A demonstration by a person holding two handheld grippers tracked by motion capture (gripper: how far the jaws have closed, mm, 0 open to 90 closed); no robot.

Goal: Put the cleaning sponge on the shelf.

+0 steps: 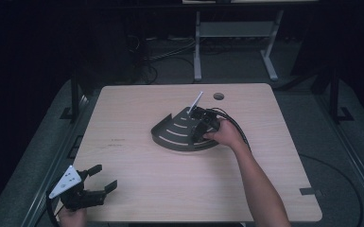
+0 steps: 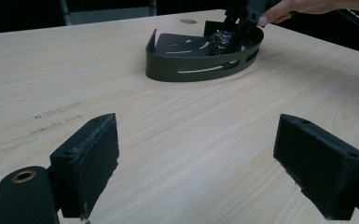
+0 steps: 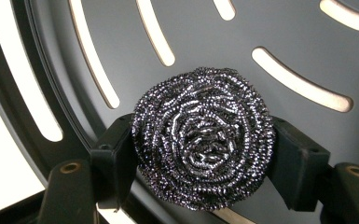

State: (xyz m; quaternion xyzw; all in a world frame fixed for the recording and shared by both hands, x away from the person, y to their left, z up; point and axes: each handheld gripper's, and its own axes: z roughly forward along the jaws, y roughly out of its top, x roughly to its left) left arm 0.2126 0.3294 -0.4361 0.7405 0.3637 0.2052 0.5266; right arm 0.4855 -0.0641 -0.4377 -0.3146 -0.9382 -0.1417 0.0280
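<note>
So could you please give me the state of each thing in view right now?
Steel scourer: round, between the right tool's pads, over the rack's slotted floor.
Dark slotted rack: upright on the table, scourer inside.
Right tool: pads at the scourer's sides, touching it.
Left tool: jaws wide open, nothing between them, near the table's edge.
Table: bare wood around the rack.

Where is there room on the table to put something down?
Bare light wooden table stretches between the dark slotted metal tray and the open left gripper. The tray is crowded: the right gripper holds a steel wool scrubber there.
</note>
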